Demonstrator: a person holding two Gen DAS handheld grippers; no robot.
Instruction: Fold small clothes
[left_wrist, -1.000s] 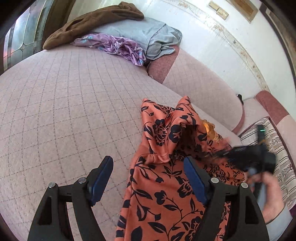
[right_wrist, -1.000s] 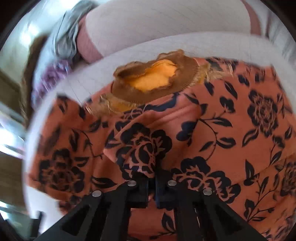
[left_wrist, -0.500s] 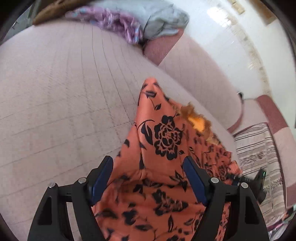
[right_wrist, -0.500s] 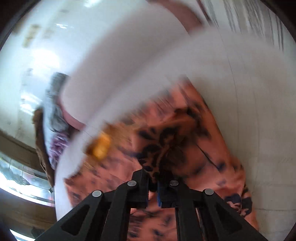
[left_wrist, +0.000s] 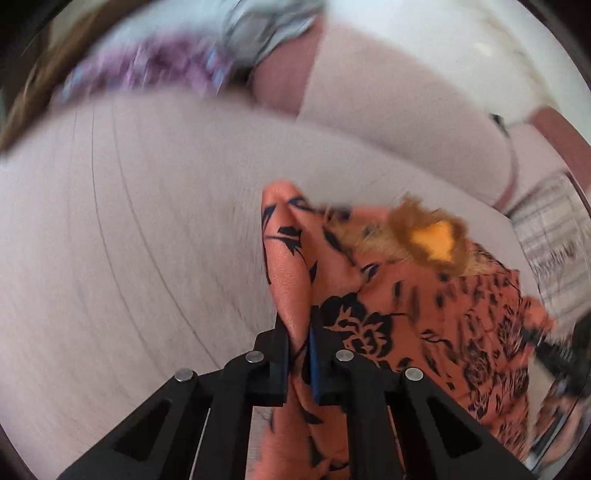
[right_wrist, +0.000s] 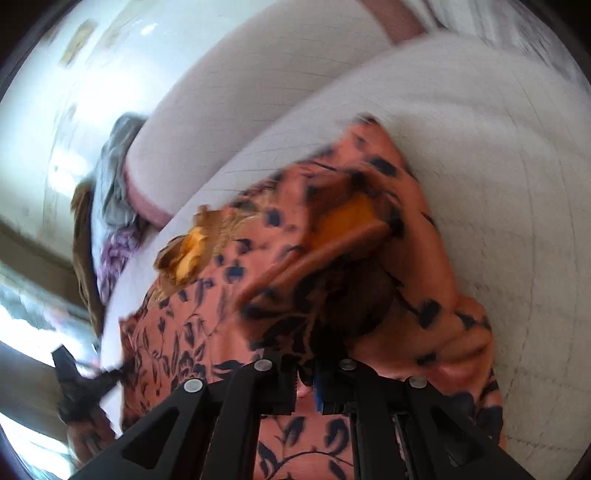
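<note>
An orange garment with a black flower print (left_wrist: 388, 306) and a brown-and-yellow trimmed neck (left_wrist: 432, 240) lies bunched on the pale quilted sofa seat (left_wrist: 129, 240). My left gripper (left_wrist: 298, 354) is shut on a raised fold of the garment near its left edge. In the right wrist view my right gripper (right_wrist: 306, 376) is shut on another bunch of the same garment (right_wrist: 229, 295), which drapes over its jaws. Both views are motion-blurred.
A pile of other clothes, purple (left_wrist: 155, 70), grey (left_wrist: 266, 33) and brown, sits at the far end of the sofa. The sofa backrest (left_wrist: 388, 110) runs along the right. A striped cushion (left_wrist: 550, 243) lies at the right edge.
My left gripper was open over the garment and has now shut on a fold of it. The right gripper stays shut and has swung the cloth around; both views shifted quickly.
</note>
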